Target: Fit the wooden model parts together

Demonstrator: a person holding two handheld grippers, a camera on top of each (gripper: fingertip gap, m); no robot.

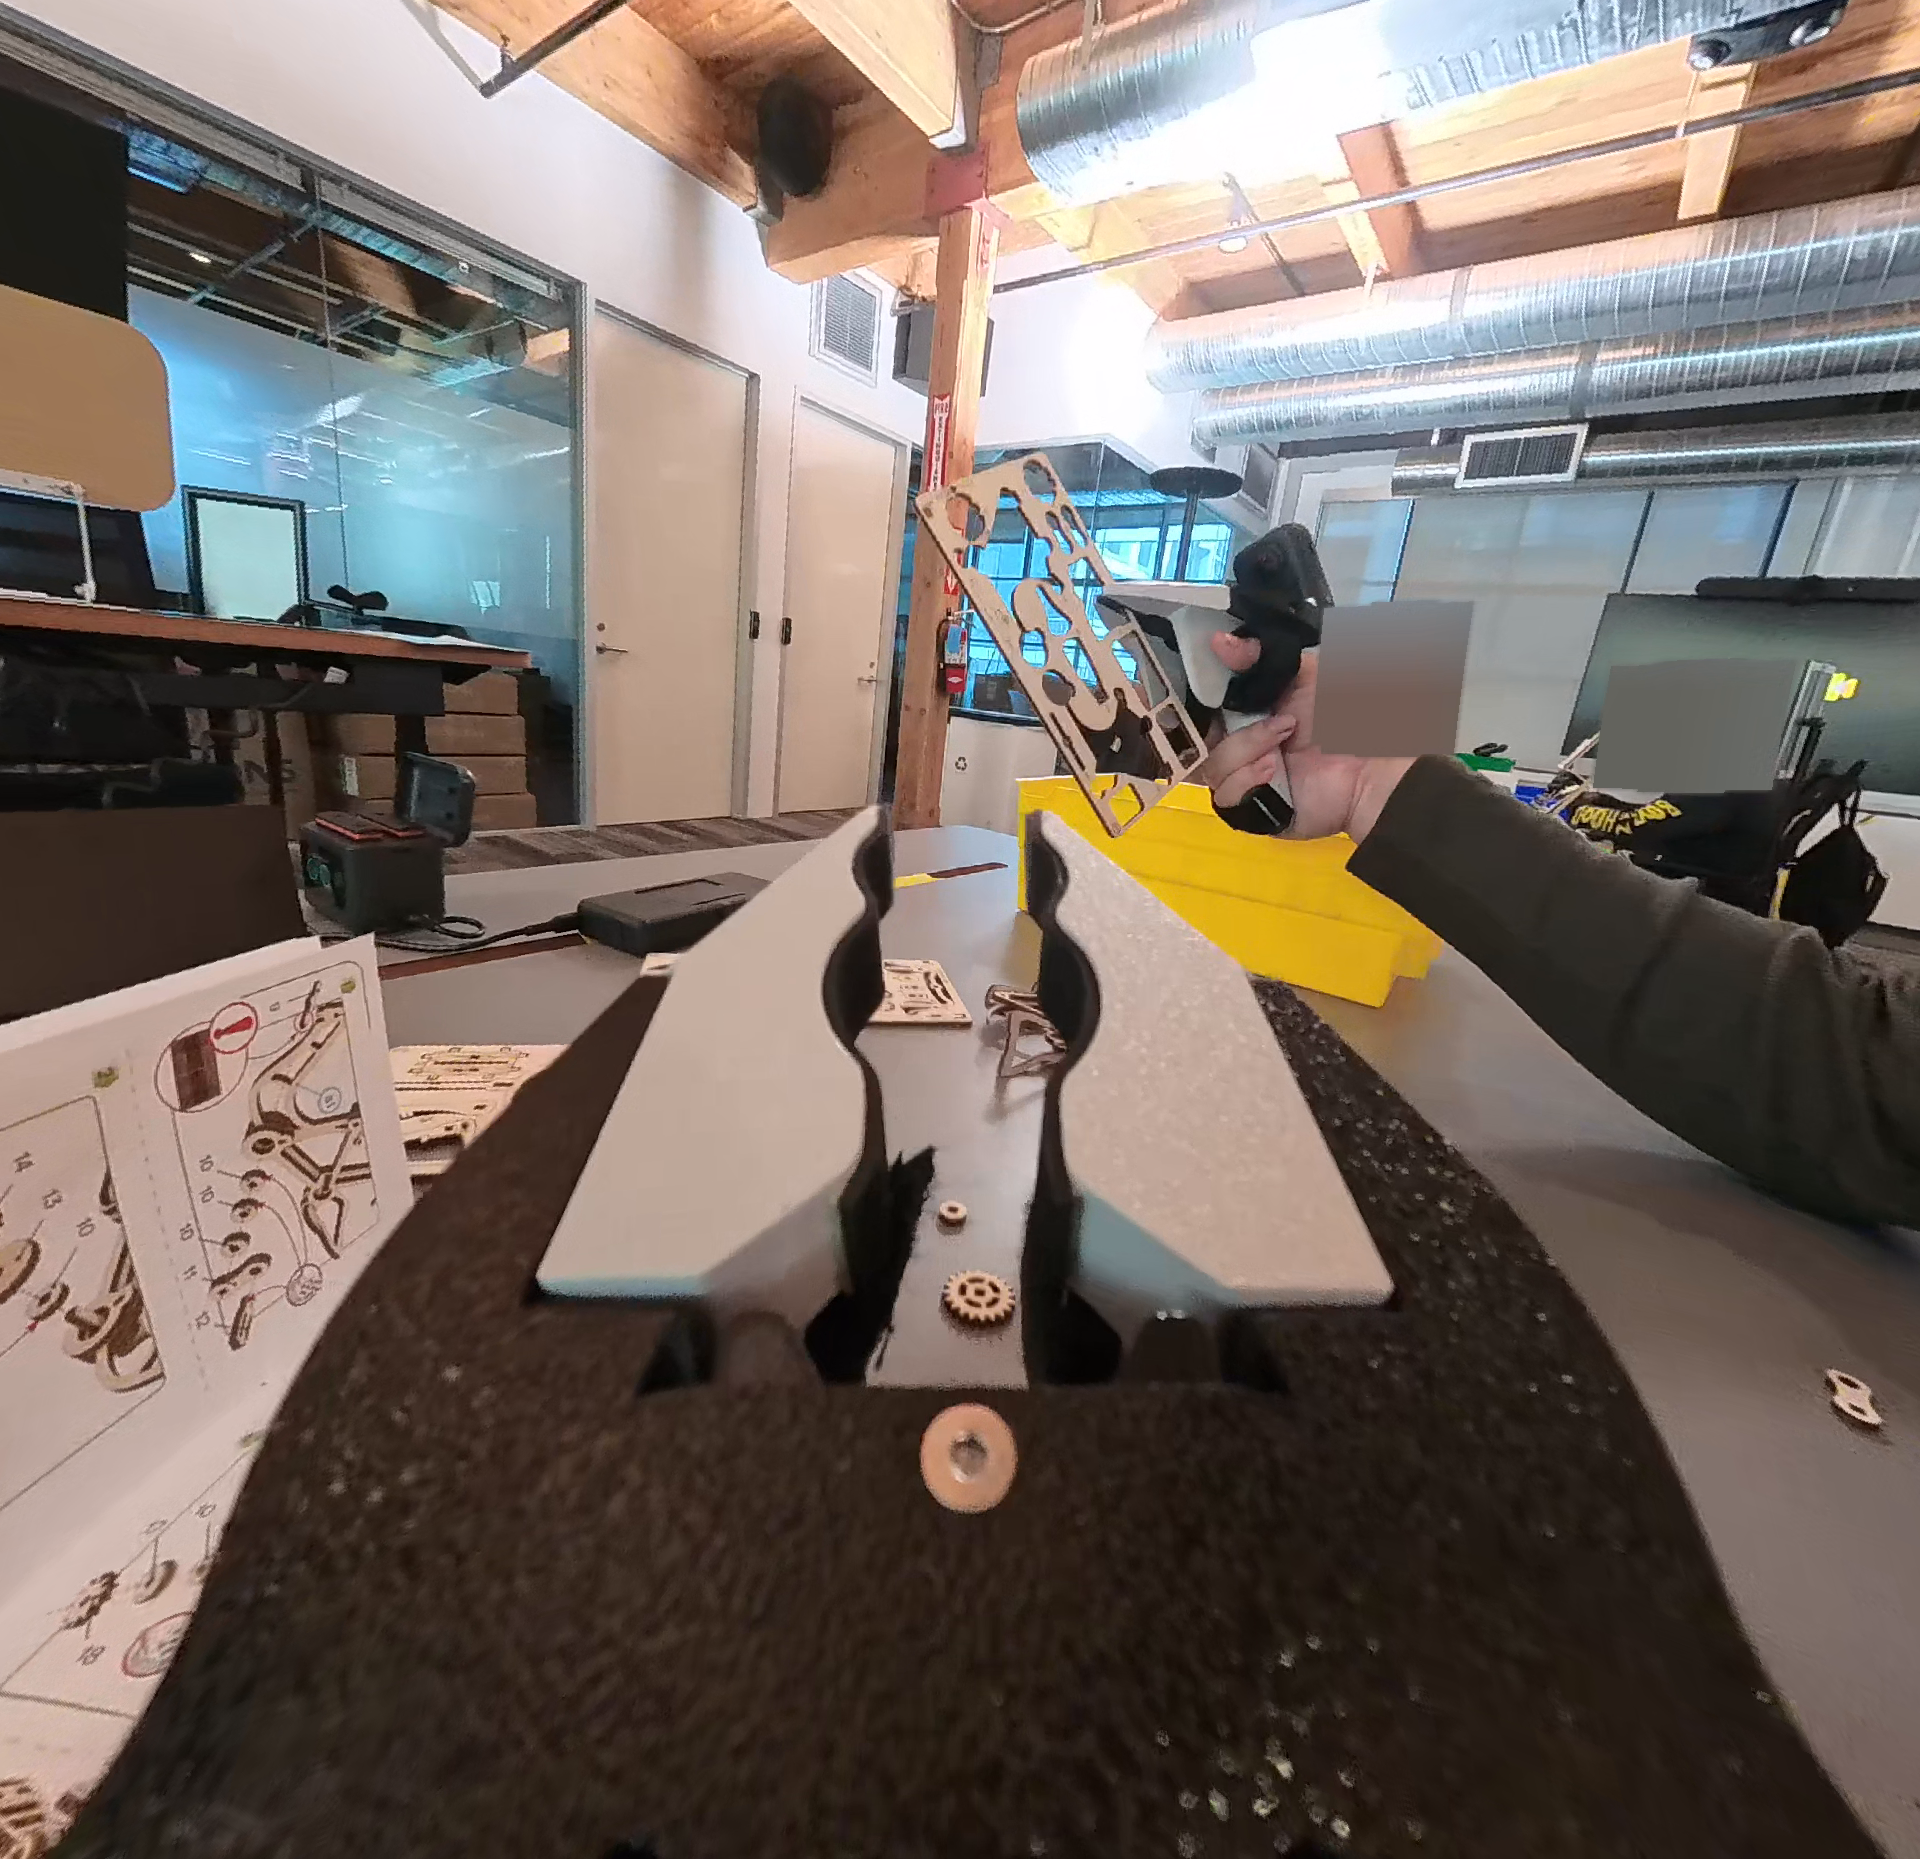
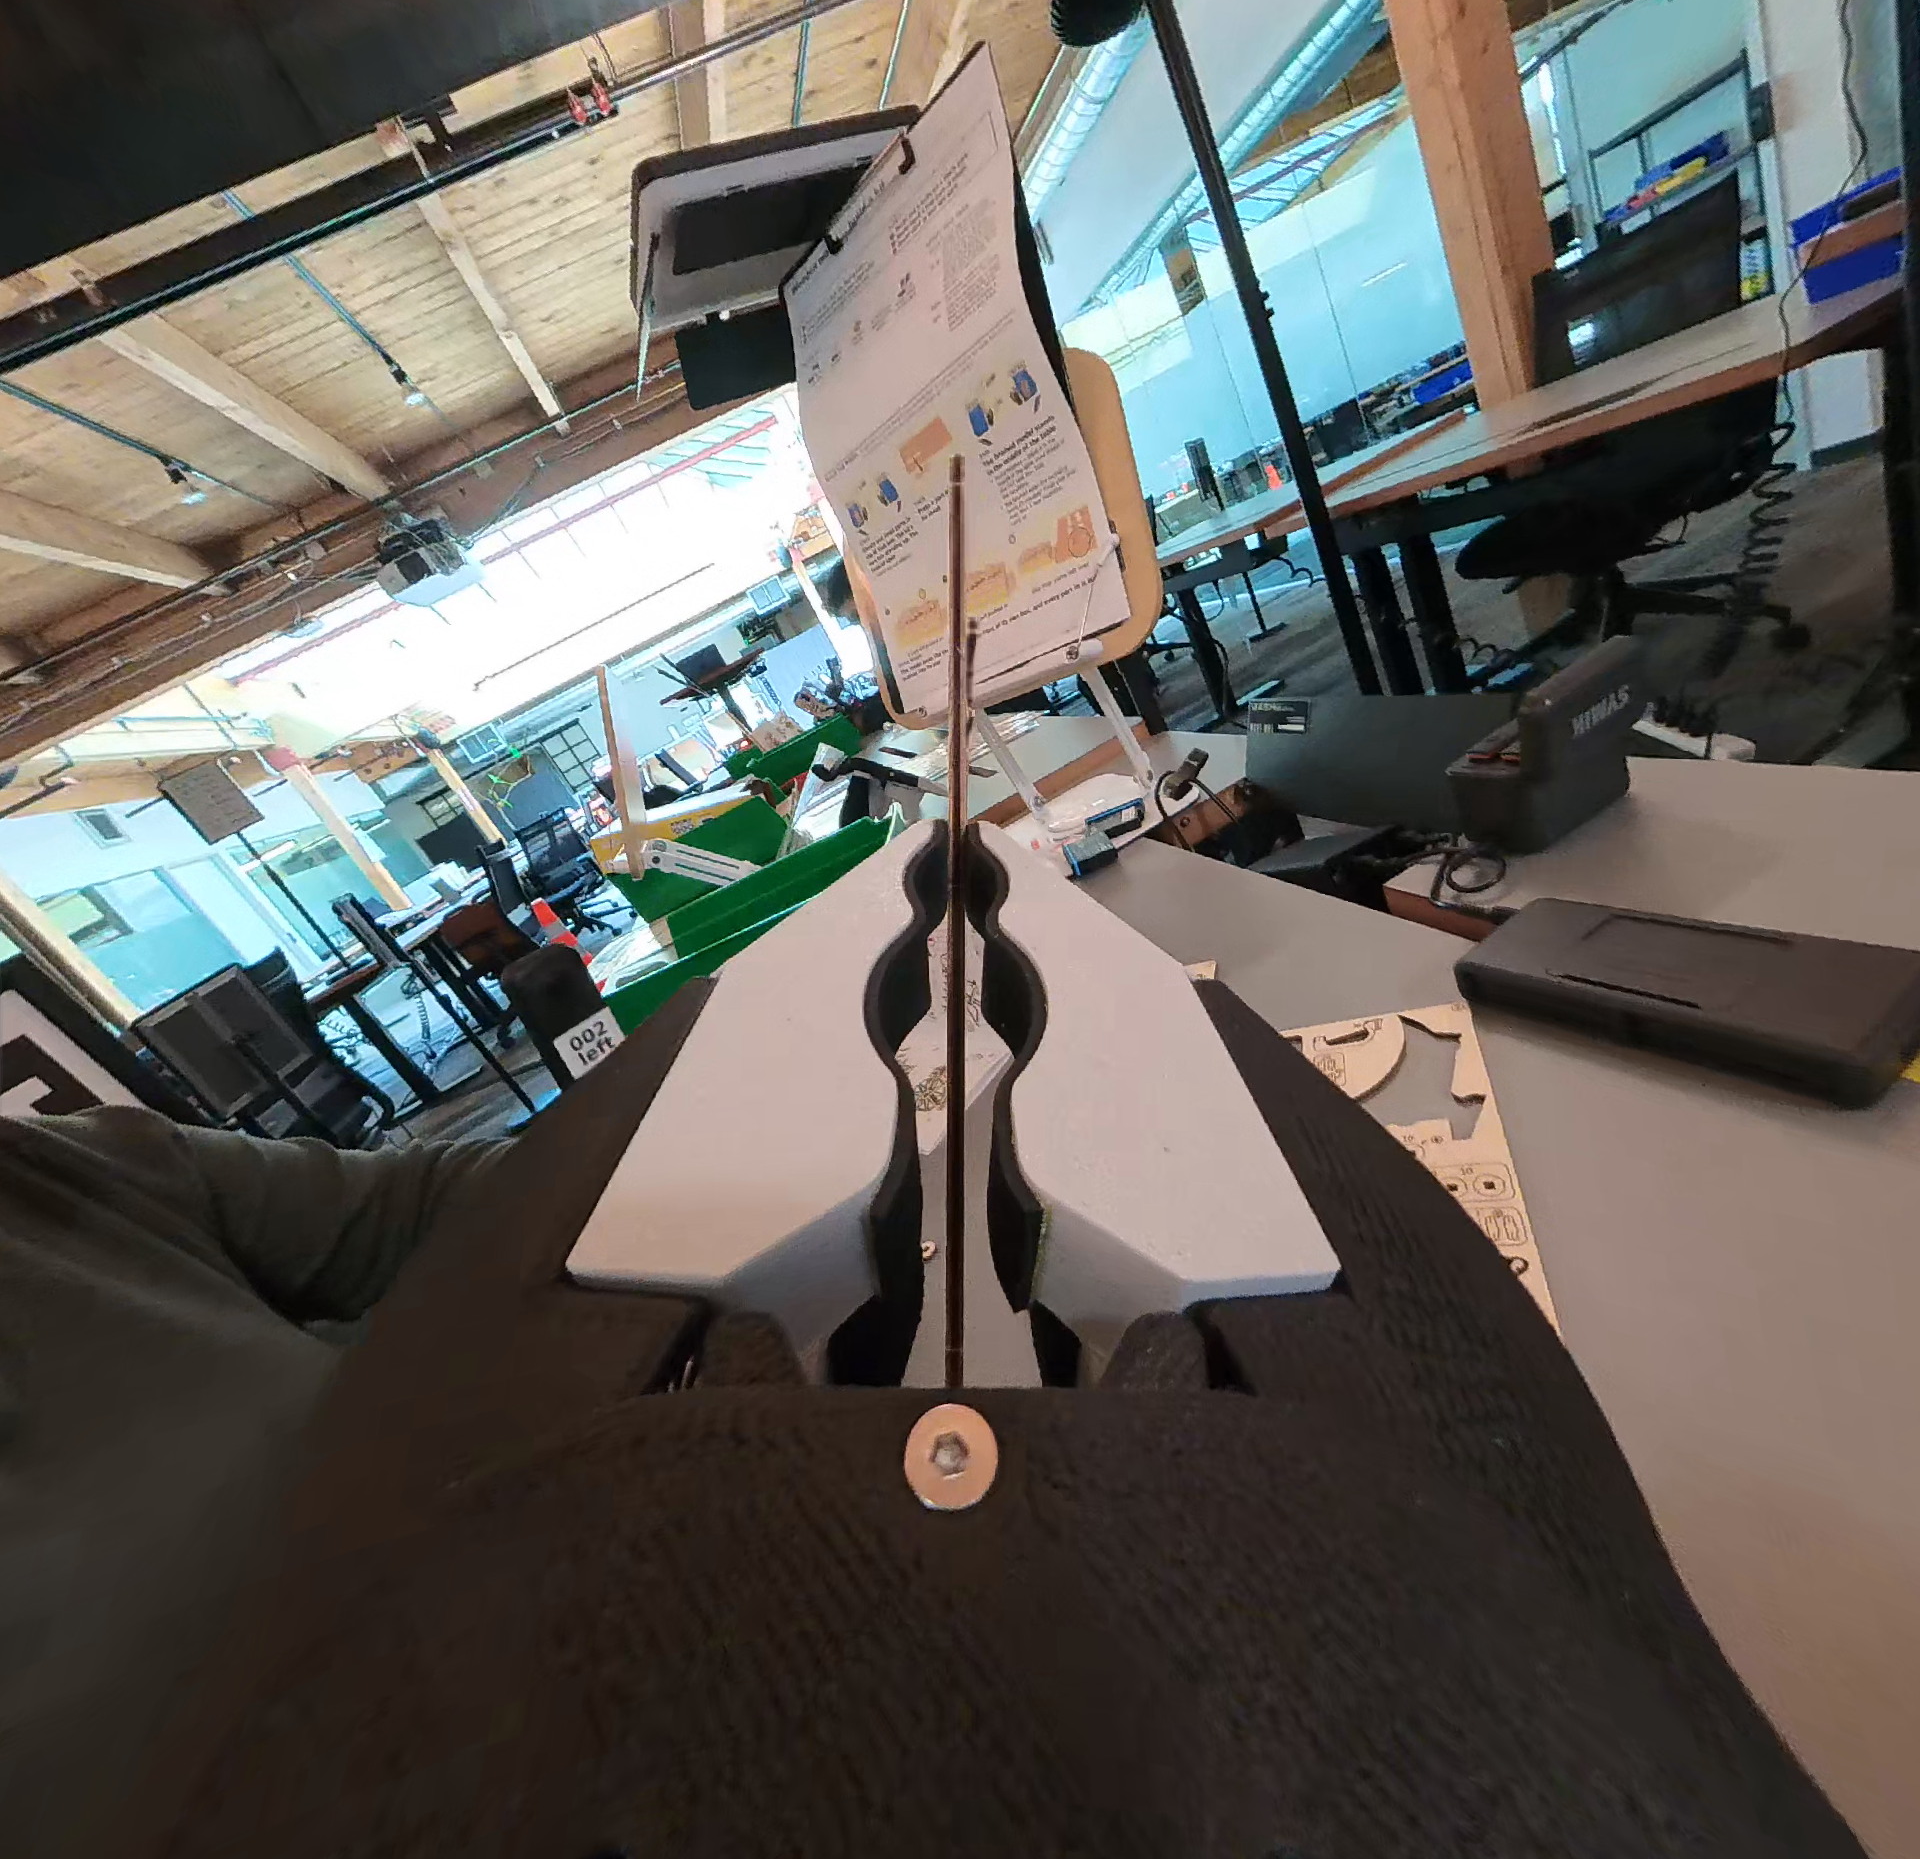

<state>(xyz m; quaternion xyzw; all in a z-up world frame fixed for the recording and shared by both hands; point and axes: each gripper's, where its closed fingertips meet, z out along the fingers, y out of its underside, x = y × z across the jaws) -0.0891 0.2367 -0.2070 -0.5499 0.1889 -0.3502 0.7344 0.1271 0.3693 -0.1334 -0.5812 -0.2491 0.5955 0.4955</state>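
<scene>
The instruction booklet runs off the left edge — its lower pages blurred; the wooden sheet shows edge-on only — cut-outs unreadable.

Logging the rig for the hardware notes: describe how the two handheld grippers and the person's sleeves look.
The left gripper and the right gripper match: a speckled black textured body, a silver hex screw at centre, two pale grey flat fingers lined with wavy black pads. From the left wrist view, the right gripper has a black handle. The sleeve is dark olive green, long. No cables show.
</scene>
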